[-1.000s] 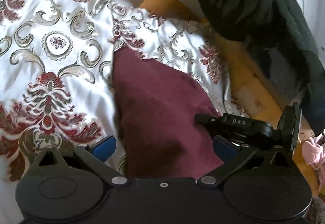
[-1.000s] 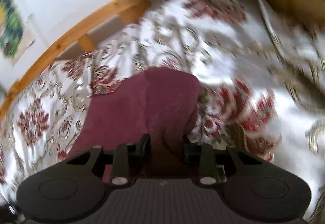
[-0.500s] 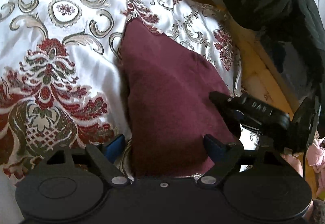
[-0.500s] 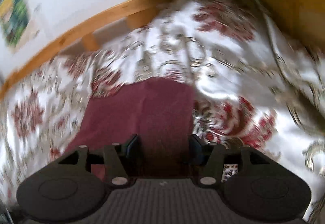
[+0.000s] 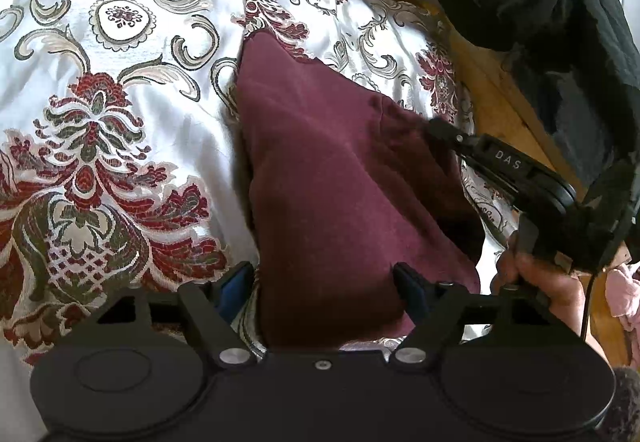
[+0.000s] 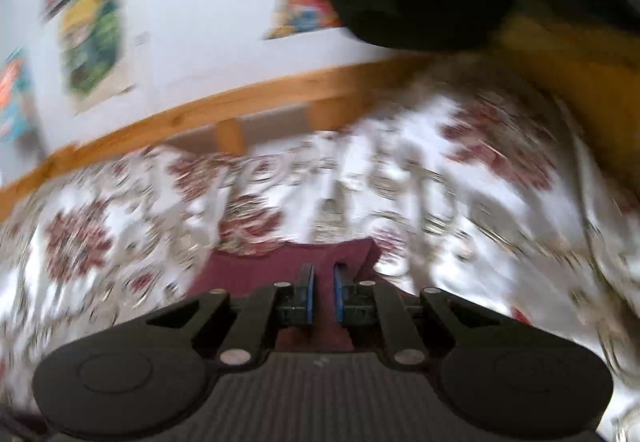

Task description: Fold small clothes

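Maroon garment (image 5: pixel 340 181), lengthwise away from camera

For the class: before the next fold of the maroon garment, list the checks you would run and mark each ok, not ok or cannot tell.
1. Right gripper gripping the garment: ok; its jaws have just been closing and cloth sits between the fingers.
2. Left gripper gripping: not ok; jaws wide, though they have just been closing, garment's near end between them, fingers not pressing.
3. Garment flat on the bedspread: not ok; its right edge is lifted and wrinkled.
4. Fold area free: ok; the black jacket lies off to the side on the bed frame.
5. Right view sharp: not ok; blurred.
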Tool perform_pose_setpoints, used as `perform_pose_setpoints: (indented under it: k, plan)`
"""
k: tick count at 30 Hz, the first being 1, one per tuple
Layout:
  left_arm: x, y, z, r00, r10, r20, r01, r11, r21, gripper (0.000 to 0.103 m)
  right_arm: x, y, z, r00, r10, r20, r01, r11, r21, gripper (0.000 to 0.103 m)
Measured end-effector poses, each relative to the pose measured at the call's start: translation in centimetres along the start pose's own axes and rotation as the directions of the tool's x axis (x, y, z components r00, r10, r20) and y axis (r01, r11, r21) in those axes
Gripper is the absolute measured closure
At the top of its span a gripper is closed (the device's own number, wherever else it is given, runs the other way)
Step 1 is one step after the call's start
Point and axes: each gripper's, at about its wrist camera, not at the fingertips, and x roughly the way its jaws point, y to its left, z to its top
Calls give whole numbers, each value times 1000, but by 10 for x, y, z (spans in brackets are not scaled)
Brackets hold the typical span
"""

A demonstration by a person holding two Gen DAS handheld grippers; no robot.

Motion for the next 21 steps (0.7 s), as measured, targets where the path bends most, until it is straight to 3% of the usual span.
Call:
perform_pose_setpoints:
  k: [3,5,6,7,8,10,16,21]
  plan:
    - [-1,-1,-1,1000,3,1,-3,1000,6,27,8,7,-5,996,-63,-59,59,996,-61,91]
    - [-1,-2,-1,1000,3,1,-3,1000,7,27,14,-5,-5,986,-130,-107,130,991,-13,91]
    - [-1,-2,-1,1000,3,-1,-3,1000,8,27,15,-17,-5,980,-150,-129,157,987,46,87]
    - [0,-2,-1,1000,3,-3,-3,1000,9,27,14,-25,-6,978,-152,-146,168,980,104,75]
    - [0,-2,-1,1000,3,-5,-3,1000,11,28,12,-35,-7,976,-146,-159,173,971,167,62]
    - [0,-3,-2,1000,8,-6,-8,1000,18,29,8,-54,-11,980,-111,-163,156,942,298,51]
    - [-2,-2,-3,1000,10,-4,-10,1000,14,31,14,-89,-28,983,16,-180,86,838,539,39]
    - [-2,-1,-3,1000,10,-5,-10,1000,2,29,28,-93,-37,972,32,-232,108,816,568,37]
